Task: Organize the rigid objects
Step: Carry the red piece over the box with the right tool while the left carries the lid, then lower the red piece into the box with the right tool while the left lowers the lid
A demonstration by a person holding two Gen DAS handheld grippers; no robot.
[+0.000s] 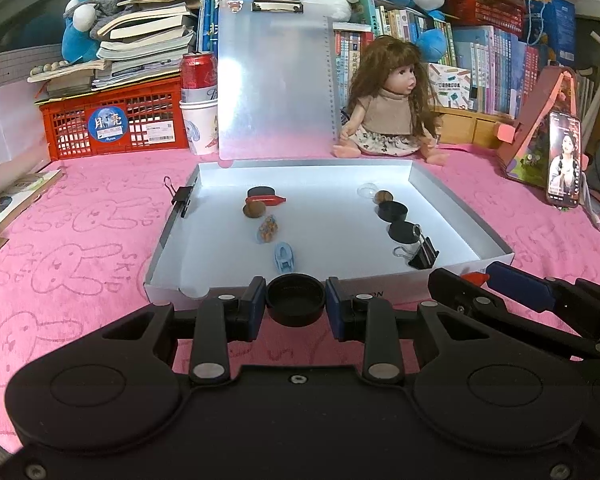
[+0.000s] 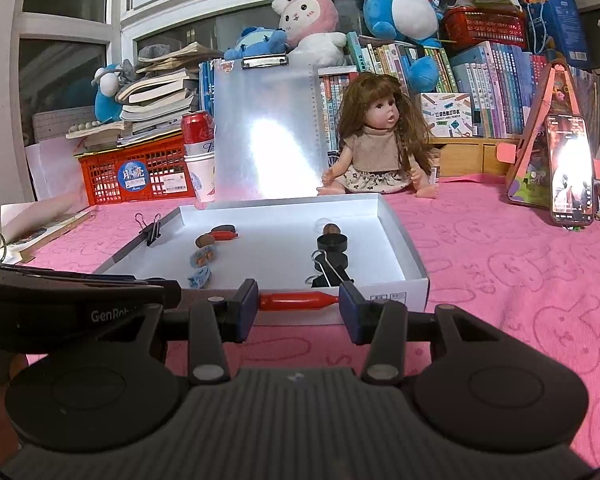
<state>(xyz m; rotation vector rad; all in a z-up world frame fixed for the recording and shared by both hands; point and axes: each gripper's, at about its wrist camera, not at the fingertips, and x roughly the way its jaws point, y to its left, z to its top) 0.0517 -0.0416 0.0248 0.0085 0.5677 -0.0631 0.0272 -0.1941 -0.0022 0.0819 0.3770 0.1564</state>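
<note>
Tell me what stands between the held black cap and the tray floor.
Only the white tray's near wall. The left gripper holds the black cap just before it, and bare floor lies beyond, beside the blue clip.

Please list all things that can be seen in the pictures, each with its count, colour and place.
box: 1, white, on the pink cloth
black caps: 4; three inside box, one in left tongs
red pieces: 2; one inside box, one in right tongs
binder clips: 2, black; one inside box, one on box's left wall
doll: 1, brown hair, behind box
crate: 1, red, back left
phone: 1, lit, right
left tongs: shut on cap
right tongs: shut on red piece
</note>
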